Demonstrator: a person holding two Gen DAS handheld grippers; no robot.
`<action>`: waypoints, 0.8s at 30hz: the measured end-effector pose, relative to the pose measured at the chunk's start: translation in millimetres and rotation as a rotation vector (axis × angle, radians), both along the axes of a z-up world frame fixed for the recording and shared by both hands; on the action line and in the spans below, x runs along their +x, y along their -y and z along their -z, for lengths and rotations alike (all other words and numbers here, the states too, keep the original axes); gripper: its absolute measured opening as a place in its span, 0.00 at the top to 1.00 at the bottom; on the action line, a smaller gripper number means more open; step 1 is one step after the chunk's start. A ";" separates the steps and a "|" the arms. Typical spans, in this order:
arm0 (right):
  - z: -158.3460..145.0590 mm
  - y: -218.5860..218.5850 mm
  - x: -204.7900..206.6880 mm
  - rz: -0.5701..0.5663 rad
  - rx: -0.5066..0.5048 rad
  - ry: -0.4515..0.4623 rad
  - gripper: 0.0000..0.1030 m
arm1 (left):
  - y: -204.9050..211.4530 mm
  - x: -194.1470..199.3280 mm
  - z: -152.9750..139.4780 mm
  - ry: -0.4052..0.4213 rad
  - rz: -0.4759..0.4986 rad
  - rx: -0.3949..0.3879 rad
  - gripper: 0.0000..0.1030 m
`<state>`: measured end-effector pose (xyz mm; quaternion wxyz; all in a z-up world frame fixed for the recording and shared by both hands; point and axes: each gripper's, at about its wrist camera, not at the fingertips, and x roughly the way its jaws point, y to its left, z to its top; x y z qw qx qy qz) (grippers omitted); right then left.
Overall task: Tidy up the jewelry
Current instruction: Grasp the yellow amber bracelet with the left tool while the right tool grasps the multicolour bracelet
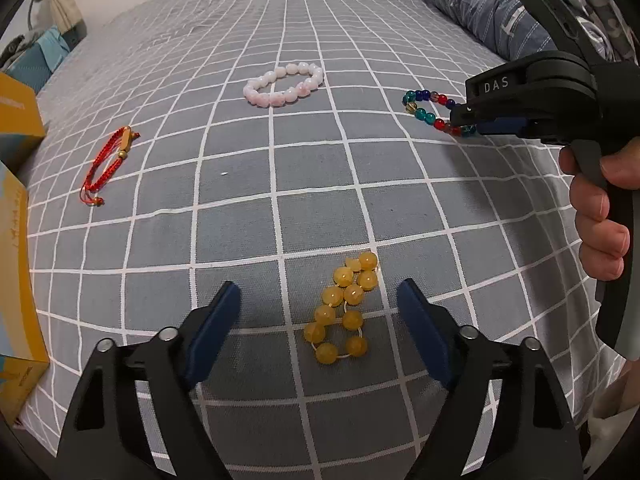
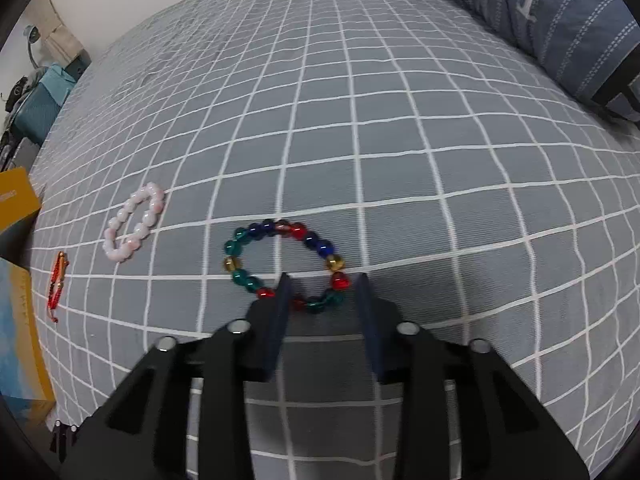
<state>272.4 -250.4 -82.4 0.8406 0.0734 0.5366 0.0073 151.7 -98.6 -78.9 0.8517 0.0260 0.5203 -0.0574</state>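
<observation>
Item 1, nearest: the left gripper (image 1: 320, 312), held low over the checked bedspread (image 1: 240, 220) with its jaws spread wide and nothing gripped. The yellow bead bracelet (image 1: 342, 310) is seen lying collapsed into a narrow double row between the 2 blue pads, untouched; the straddling position is judged to be set up for a pinch across its short width.

Item 2: the right gripper (image 2: 324, 288), lowered onto the multicoloured bead bracelet (image 2: 280, 264). The jaws are partly closed, and the nearest arc of beads is bracketed between them. Whether the pads already press on the beads cannot be told with certainty; a small gap appears to remain. The loop is otherwise laid flat and round on the cloth.

Item 3, farther left: the red cord bracelet (image 1: 108, 164), laid out lengthwise.

Item 4, farthest: the pink bead bracelet (image 1: 284, 84), resting as an open ring.

Containers: yellow cardboard boxes (image 1: 16, 120) are noted at the left edge of the bed; their contents are hidden. No jewellery is seen inside any container, so all 4 pieces are judged still to be sorted.
</observation>
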 end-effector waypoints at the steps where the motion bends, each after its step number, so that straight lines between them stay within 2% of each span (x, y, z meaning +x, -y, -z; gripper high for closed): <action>1: -0.3 -1.4 0.2 -0.001 -0.005 0.002 0.76 | -0.3 -0.6 -0.4 -0.002 0.002 -0.003 0.30; 4: 0.0 -2.8 3.1 0.006 -0.001 0.004 0.81 | -1.3 -2.1 -1.0 -0.007 0.004 -0.009 0.36; 6: 2.5 -2.3 5.4 0.017 -0.009 -0.003 0.90 | -1.6 -2.2 -1.0 -0.009 0.005 -0.009 0.41; 10: 5.4 -0.7 7.4 0.018 0.008 -0.006 0.91 | -1.0 -3.4 -1.0 -0.011 0.008 -0.003 0.49; 13: 5.3 1.8 4.6 0.022 0.015 -0.006 0.91 | 0.4 -3.8 -1.1 -0.016 0.014 -0.007 0.65; 15: 5.2 1.4 4.2 0.024 0.015 -0.006 0.91 | 0.6 -3.2 -1.6 -0.023 0.020 -0.016 0.83; 19: 3.7 -0.5 1.2 0.030 0.016 -0.003 0.91 | -1.9 -2.4 -3.3 -0.028 0.020 -0.032 0.84; 24: 1.1 -2.3 -1.7 0.032 0.016 0.004 0.91 | 0.2 -3.3 -6.0 -0.013 0.020 -0.013 0.85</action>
